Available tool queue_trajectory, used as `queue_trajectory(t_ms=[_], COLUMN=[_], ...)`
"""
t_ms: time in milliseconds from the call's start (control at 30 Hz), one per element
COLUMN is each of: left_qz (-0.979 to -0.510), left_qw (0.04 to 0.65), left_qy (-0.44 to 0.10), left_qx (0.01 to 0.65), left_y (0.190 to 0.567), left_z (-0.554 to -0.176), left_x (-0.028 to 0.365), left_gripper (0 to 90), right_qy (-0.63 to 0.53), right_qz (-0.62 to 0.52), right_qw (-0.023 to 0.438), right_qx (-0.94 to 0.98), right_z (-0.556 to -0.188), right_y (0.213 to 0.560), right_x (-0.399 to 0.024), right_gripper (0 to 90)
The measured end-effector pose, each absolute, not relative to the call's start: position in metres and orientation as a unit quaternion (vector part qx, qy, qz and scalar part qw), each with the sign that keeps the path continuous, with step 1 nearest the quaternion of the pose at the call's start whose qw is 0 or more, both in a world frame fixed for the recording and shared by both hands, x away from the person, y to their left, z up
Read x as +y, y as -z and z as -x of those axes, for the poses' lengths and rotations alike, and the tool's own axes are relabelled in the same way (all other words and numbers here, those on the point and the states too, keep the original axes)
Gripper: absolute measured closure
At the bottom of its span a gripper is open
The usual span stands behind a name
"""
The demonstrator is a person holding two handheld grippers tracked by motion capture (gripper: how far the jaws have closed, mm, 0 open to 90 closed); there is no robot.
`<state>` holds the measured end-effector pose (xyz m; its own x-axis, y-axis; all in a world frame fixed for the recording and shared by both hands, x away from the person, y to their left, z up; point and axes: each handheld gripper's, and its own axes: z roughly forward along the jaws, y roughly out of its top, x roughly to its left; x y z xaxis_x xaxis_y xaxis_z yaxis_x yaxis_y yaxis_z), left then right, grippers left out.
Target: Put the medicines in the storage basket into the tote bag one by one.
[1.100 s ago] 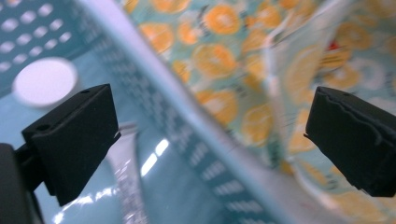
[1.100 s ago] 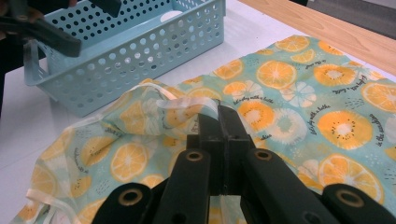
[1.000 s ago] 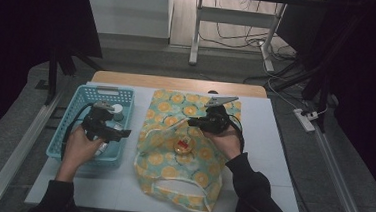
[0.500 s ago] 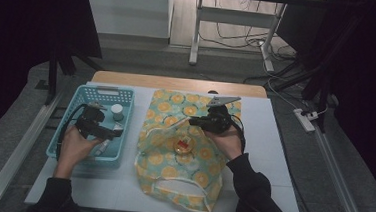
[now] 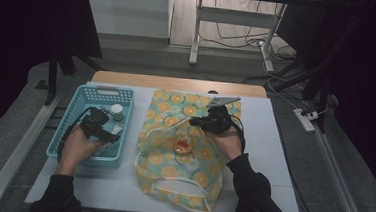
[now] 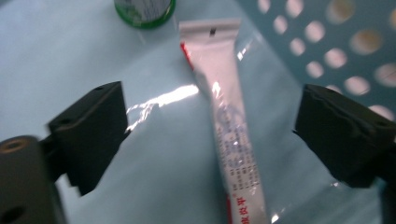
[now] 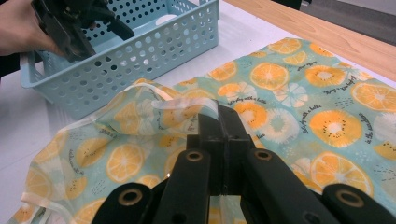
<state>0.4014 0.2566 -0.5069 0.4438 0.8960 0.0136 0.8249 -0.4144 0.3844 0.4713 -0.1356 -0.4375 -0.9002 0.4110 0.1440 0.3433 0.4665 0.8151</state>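
My left claw (image 6: 212, 140) hangs wide in the blue basket (image 5: 69, 123), jaws just narrowing, the white tube (image 6: 226, 121) lying untouched between them on the basket floor; my right claw (image 7: 219, 122) is clamped on the fruit-print bag's (image 7: 299, 107) edge.

From above the person's side we look forward and down on the whole bench (image 5: 268, 141). The left gripper view sits close inside the blue basket (image 6: 327, 42), facing its floor. The right gripper view looks low across the fruit-print bag (image 7: 299, 98) towards that basket (image 7: 154, 51). Basket (image 5: 75, 113) and bag (image 5: 181, 170) appear in the high view too
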Motion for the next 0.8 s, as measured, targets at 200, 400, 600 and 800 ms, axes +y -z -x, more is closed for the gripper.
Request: queue_trajectory(t_ms=[200,400,600,800], left_qz=[-0.839,-0.841,-0.84,-0.833], left_qw=[0.145,0.148,0.153,0.153], left_qy=[-0.089,-0.074,-0.073,-0.075], left_qx=[0.517,0.515,0.516,0.525], left_y=[0.512,0.5125,0.5118,0.5117], left_z=[-0.4036,-0.4045,-0.4043,-0.4048], left_x=[0.2545,0.2554,0.256,0.2578], left_gripper=[35.5,56.7,73.0,74.2], right_qy=[-0.466,-0.467,-0.467,-0.466], right_qz=[-0.222,-0.223,-0.225,-0.226], right_qw=[0.037,0.037,0.037,0.038], right_qx=[0.856,0.855,0.854,0.854], right_z=[-0.4718,-0.4721,-0.4724,-0.4725], right_y=[0.4381,0.4384,0.4387,0.4395], right_x=[-0.1364,-0.1373,-0.1382,-0.1383], right_gripper=[90.0,90.0,90.0,90.0])
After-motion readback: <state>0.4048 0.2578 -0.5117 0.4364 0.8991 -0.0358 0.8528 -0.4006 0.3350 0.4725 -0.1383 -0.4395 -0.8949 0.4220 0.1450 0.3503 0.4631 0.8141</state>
